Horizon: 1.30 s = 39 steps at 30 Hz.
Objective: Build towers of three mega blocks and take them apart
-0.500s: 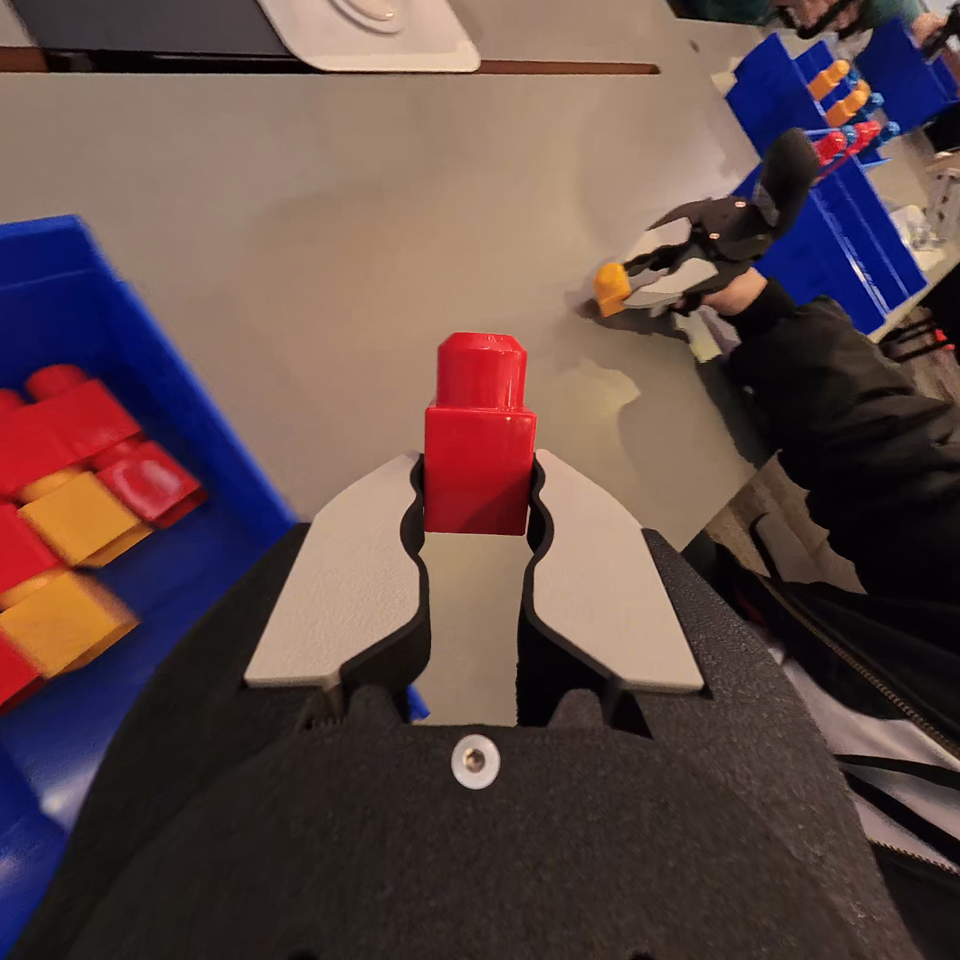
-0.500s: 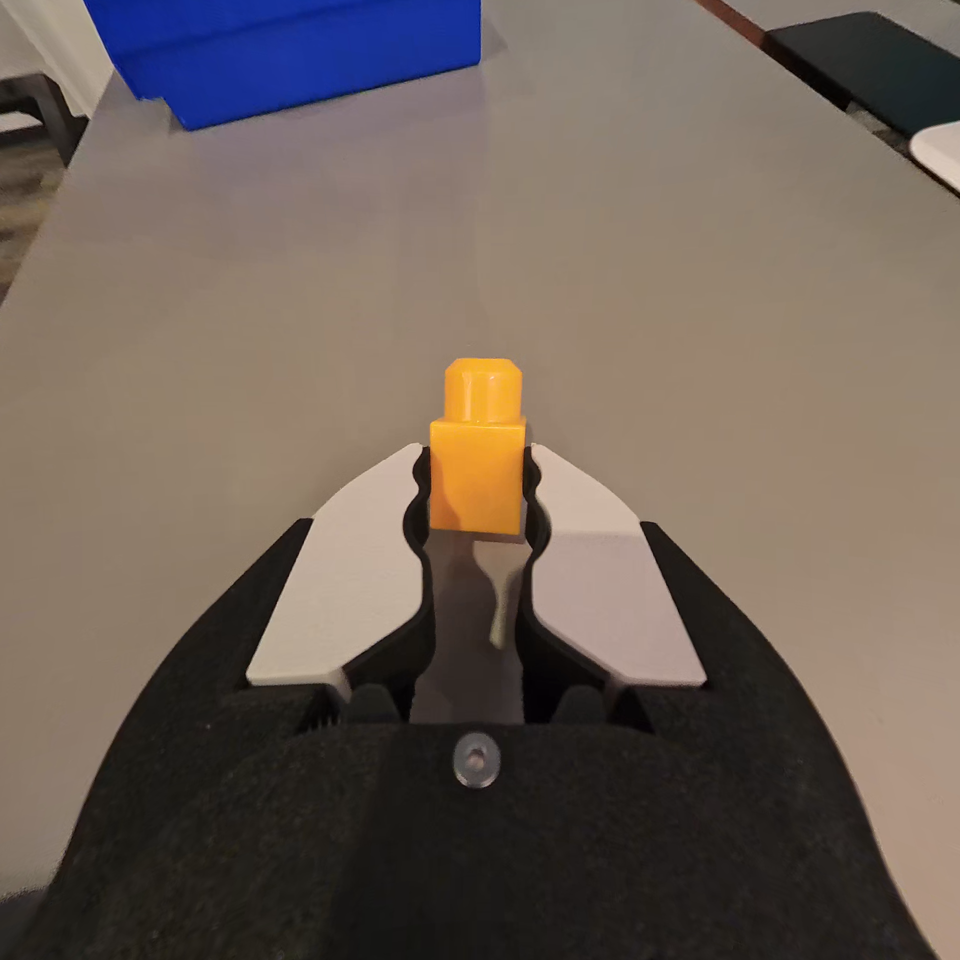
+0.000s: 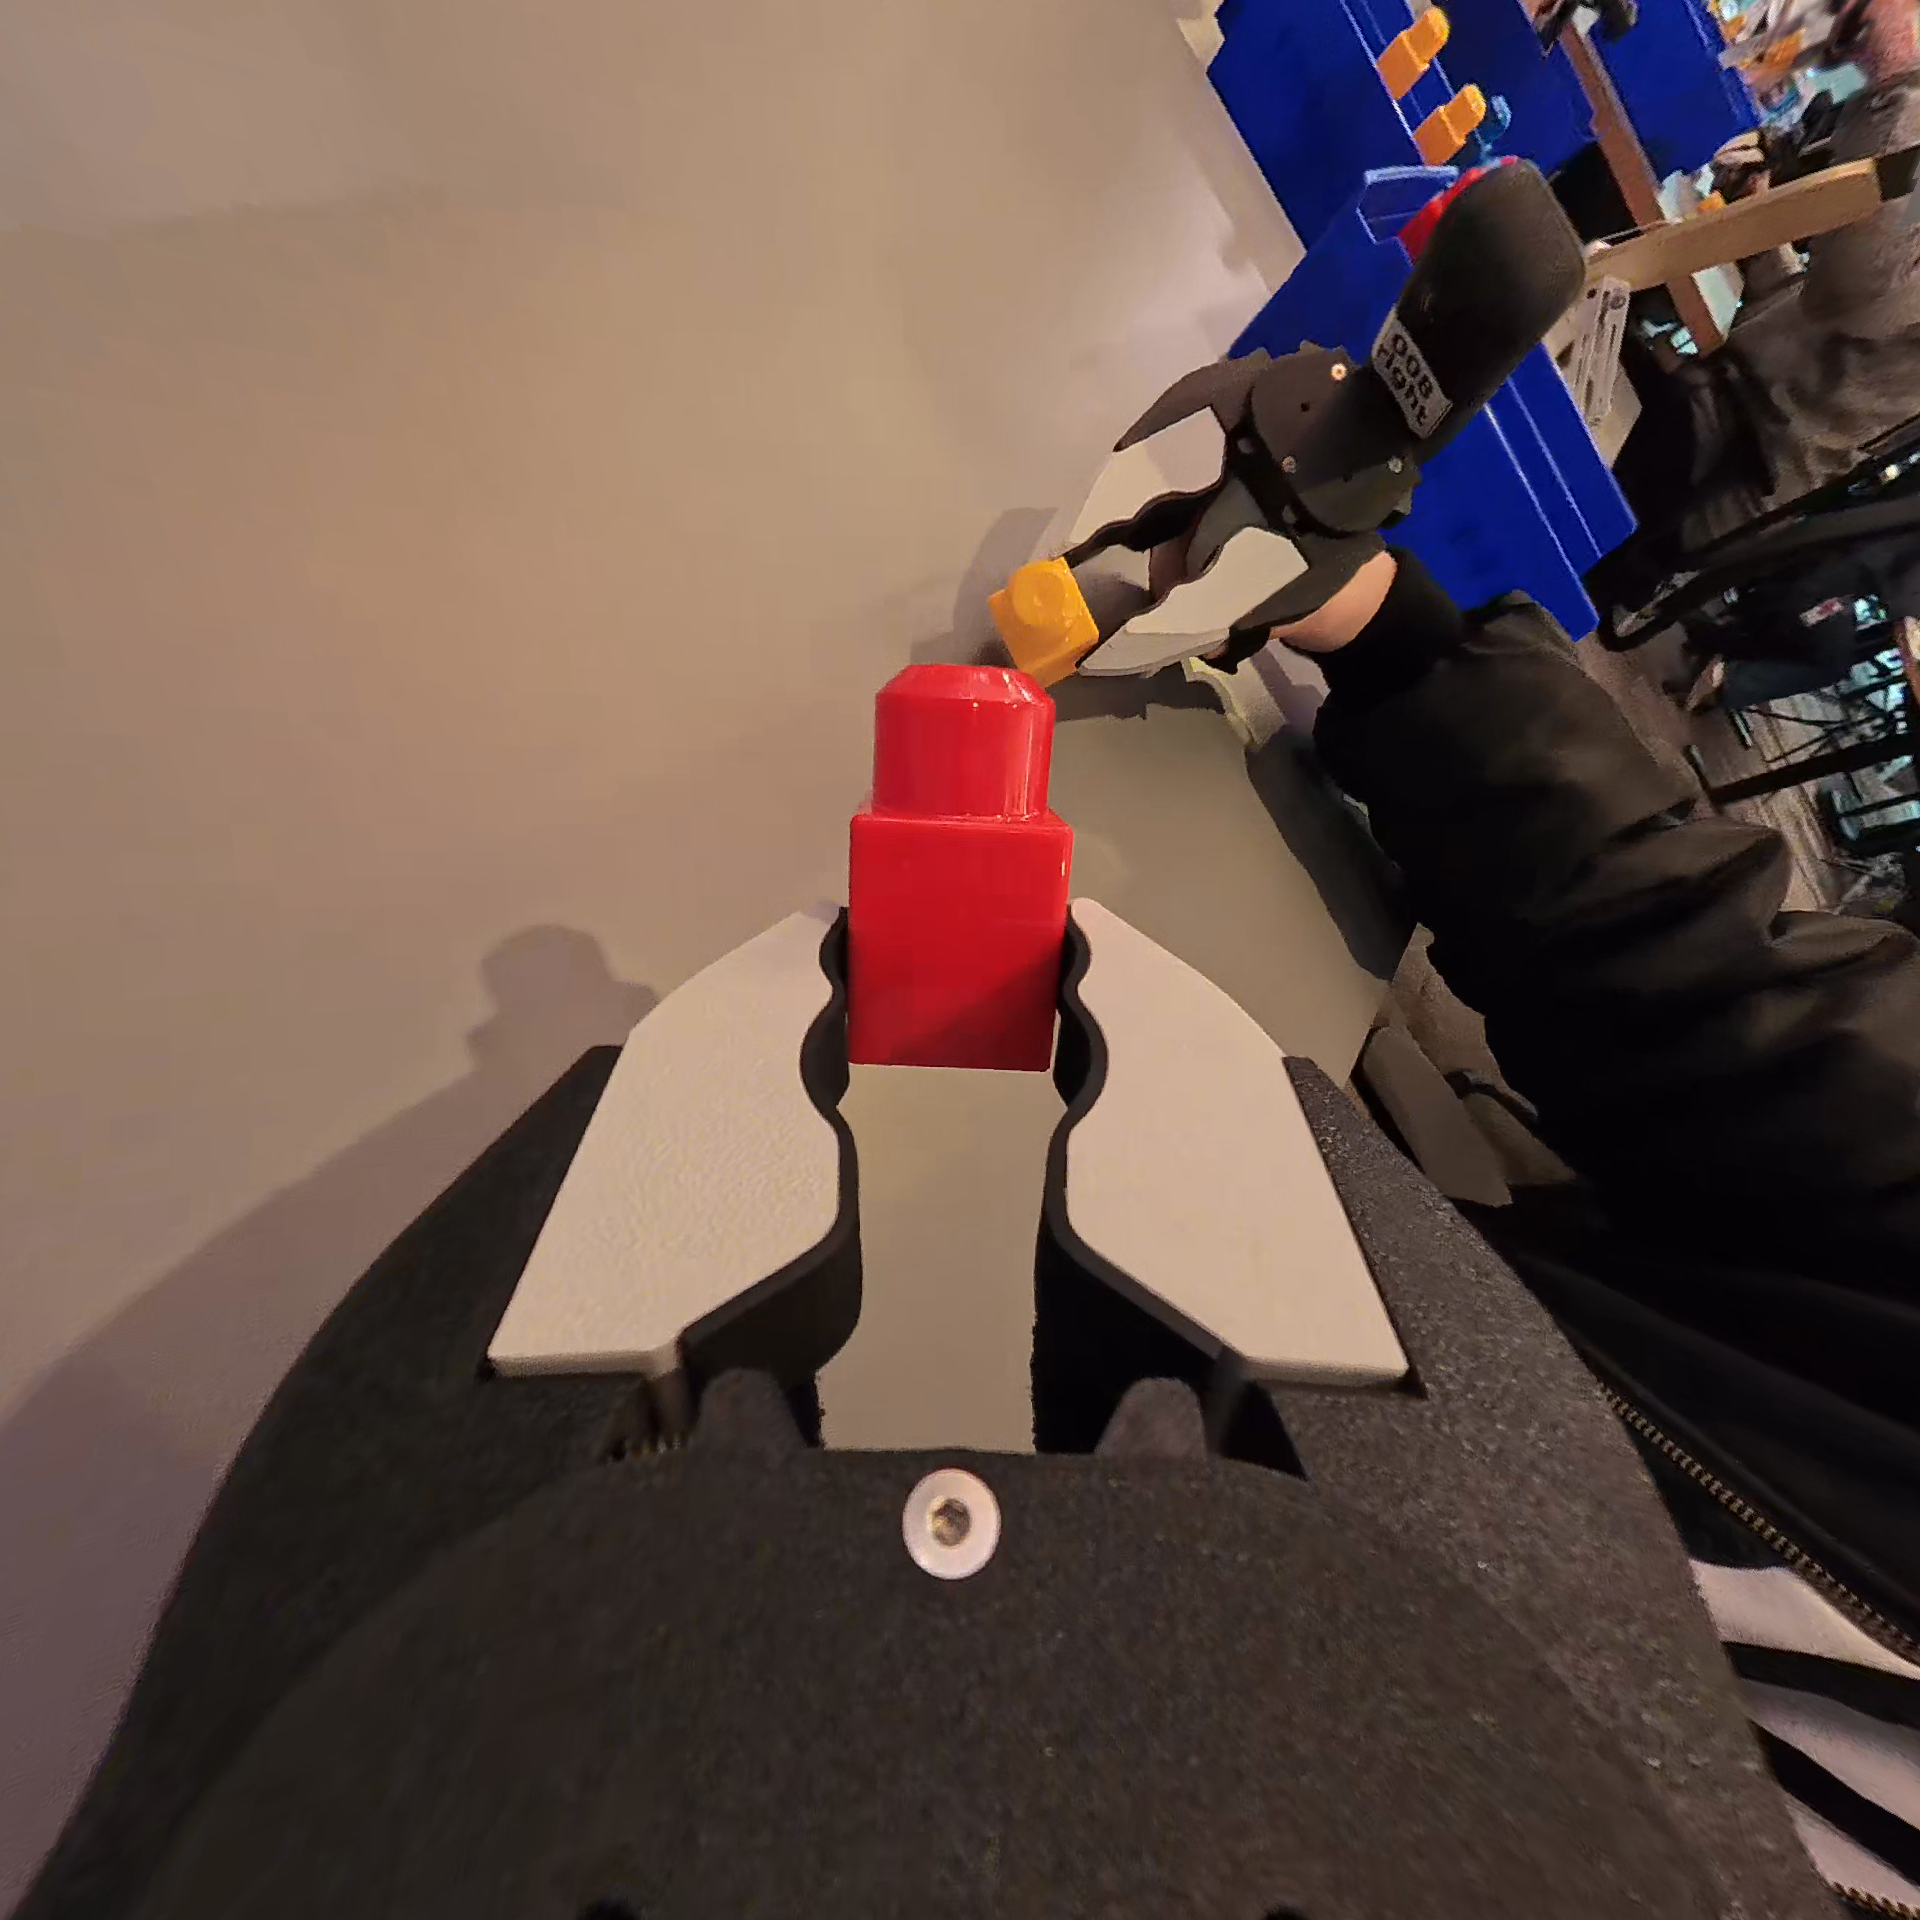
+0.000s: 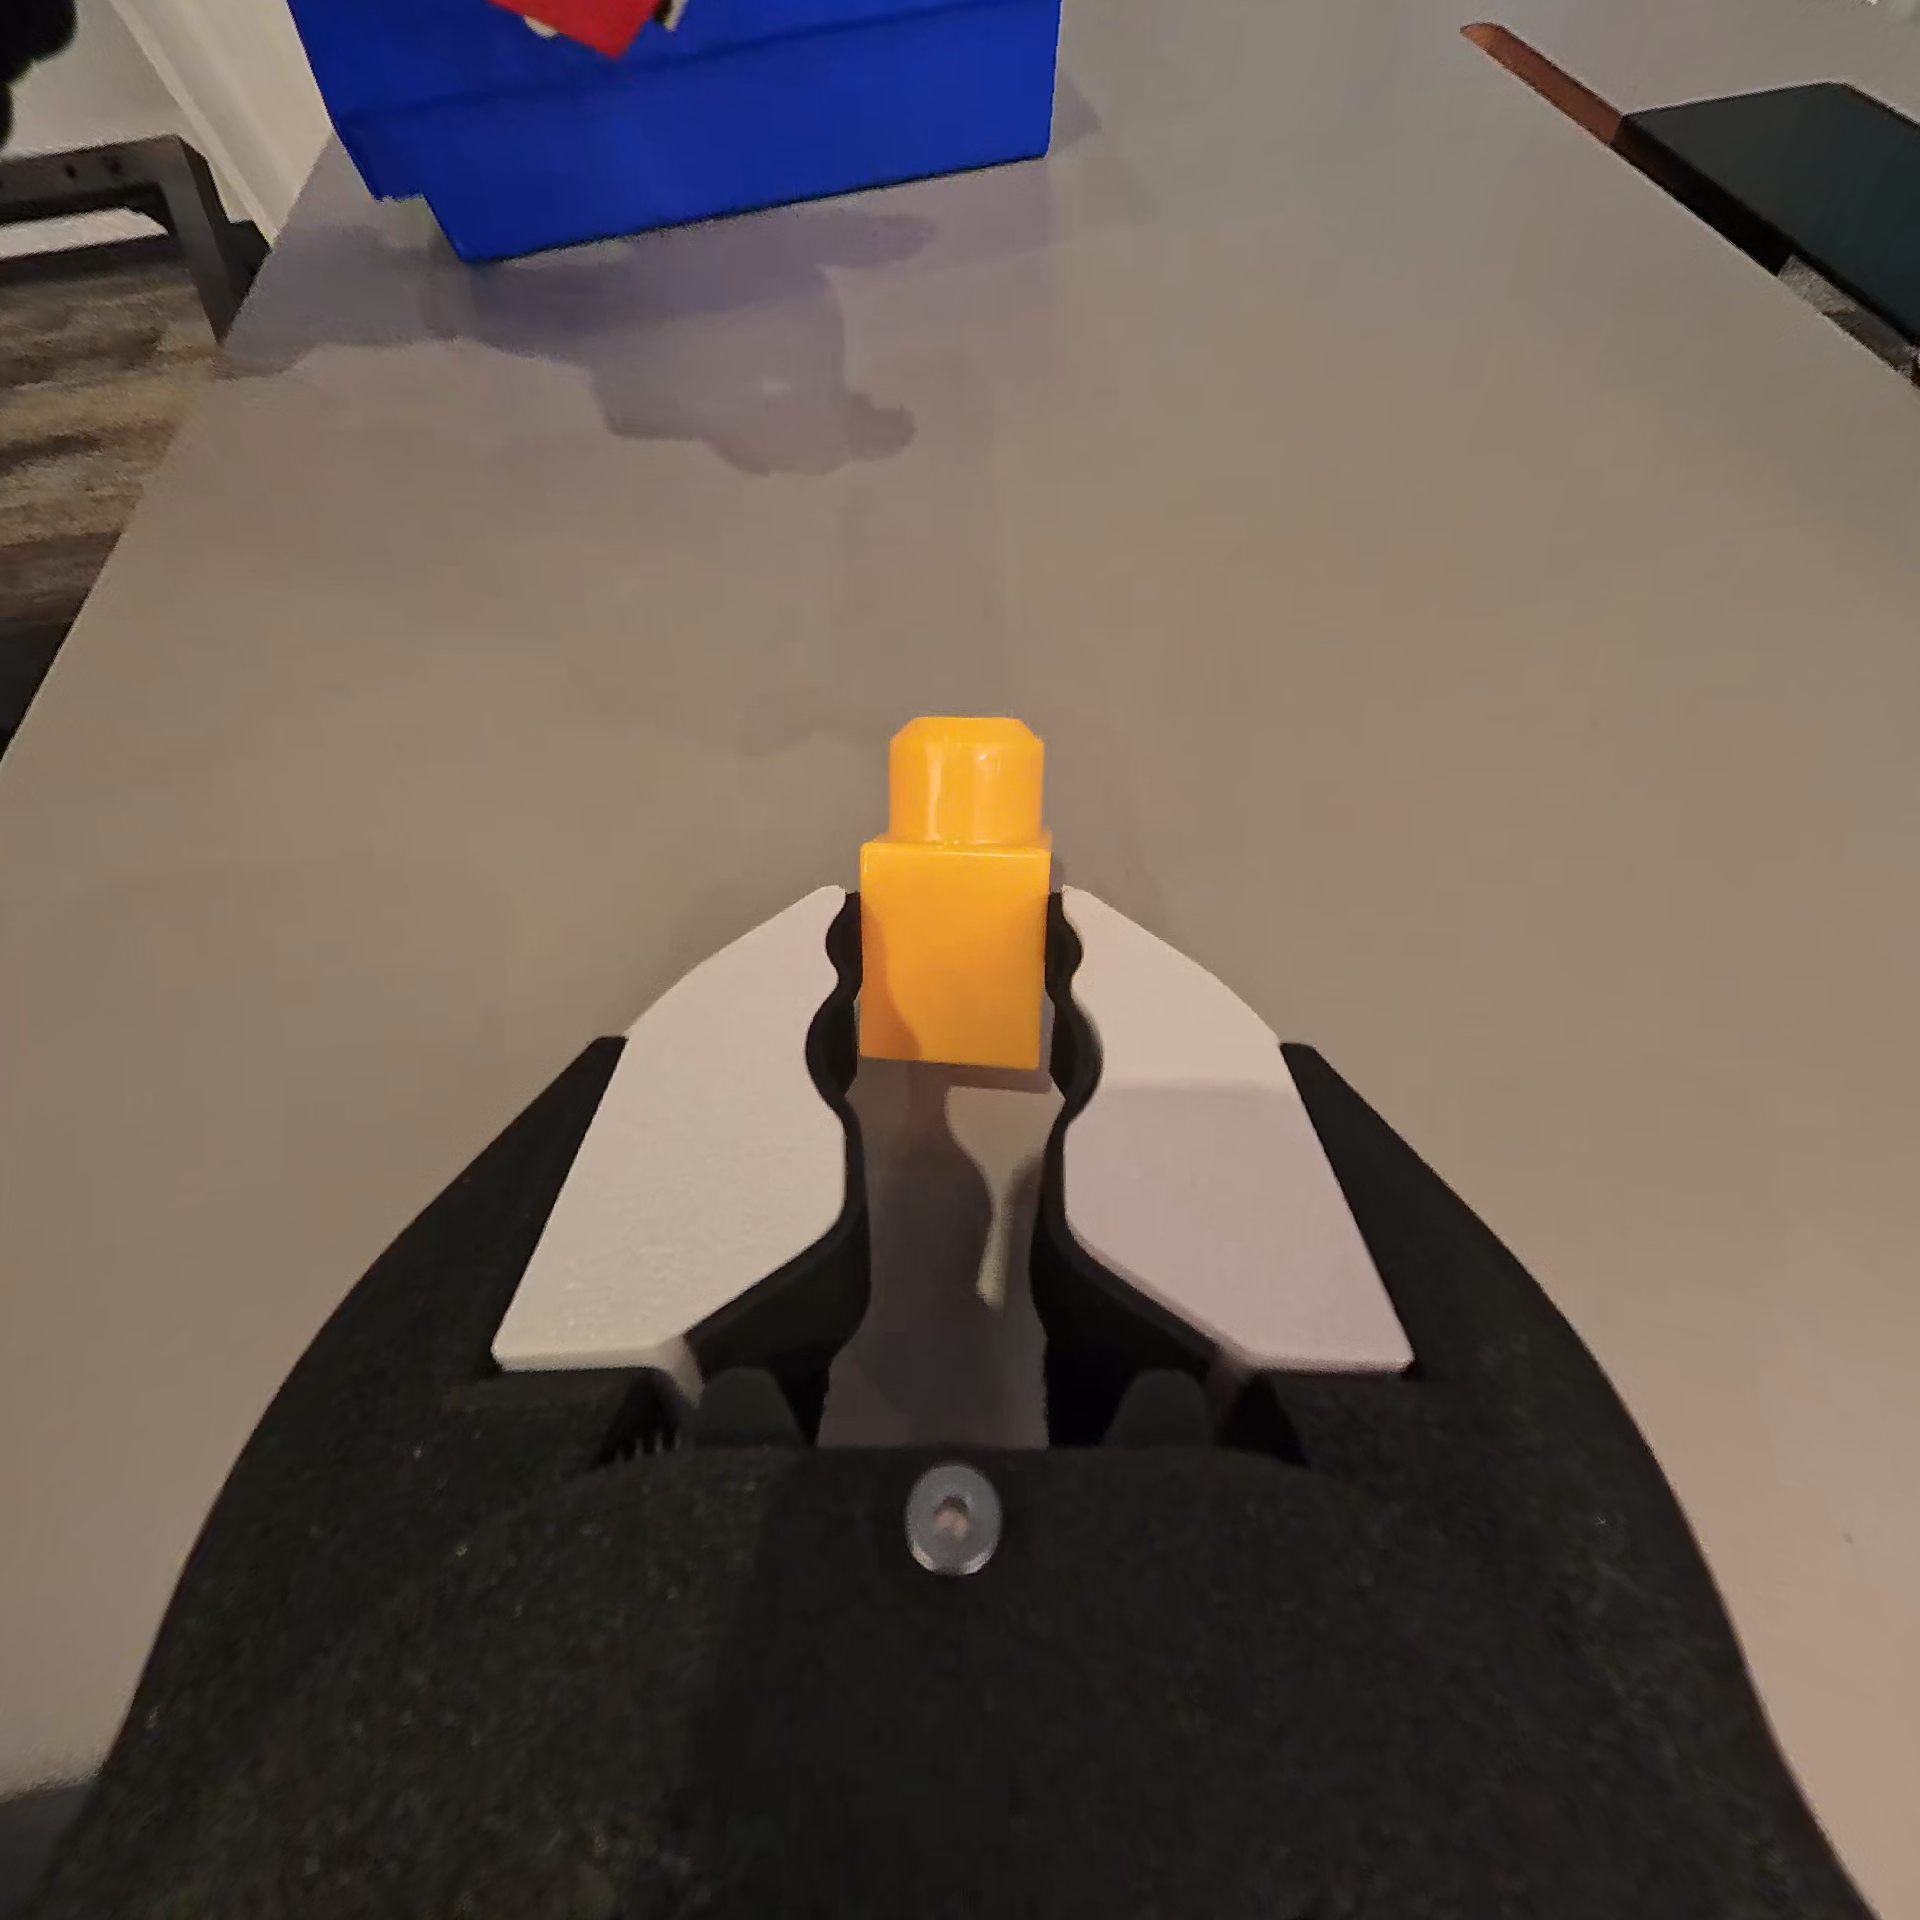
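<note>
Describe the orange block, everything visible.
The orange block is a single-stud mega block of glossy, smooth plastic: a squarish body with one round, bevelled stud on top. It is pinched at its lower body between the wavy black inner edges of the right gripper, stud pointing away from the camera. In the left wrist view it sits low over the grey table; whether it touches the table cannot be told. Nothing is stacked on it.

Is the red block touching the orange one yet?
Apart. The left wrist view shows the red block in the left gripper, the orange block farther off, table between them.
</note>
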Each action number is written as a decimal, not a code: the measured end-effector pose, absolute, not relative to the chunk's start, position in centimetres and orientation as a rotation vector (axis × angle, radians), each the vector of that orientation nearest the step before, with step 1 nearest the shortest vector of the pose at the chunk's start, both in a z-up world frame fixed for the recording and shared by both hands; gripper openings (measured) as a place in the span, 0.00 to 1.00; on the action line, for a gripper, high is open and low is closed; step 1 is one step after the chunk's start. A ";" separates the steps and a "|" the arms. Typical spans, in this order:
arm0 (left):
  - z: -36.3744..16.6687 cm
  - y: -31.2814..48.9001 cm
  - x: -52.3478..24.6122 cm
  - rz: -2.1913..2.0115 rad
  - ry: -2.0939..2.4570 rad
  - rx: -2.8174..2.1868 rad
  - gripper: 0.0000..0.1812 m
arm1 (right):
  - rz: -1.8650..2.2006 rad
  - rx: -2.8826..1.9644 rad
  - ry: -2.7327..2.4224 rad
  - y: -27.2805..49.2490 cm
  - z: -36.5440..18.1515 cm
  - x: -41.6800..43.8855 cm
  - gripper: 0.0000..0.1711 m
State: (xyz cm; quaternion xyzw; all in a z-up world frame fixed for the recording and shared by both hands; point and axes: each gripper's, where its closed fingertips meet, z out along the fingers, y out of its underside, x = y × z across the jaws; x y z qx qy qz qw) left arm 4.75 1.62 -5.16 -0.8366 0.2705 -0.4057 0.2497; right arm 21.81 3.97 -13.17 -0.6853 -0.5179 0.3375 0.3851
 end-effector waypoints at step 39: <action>-5.8 0.6 4.4 -1.140 0.721 -2.309 0.20 | 0.530 -1.783 -1.542 4.1 -15.0 24.9 0.21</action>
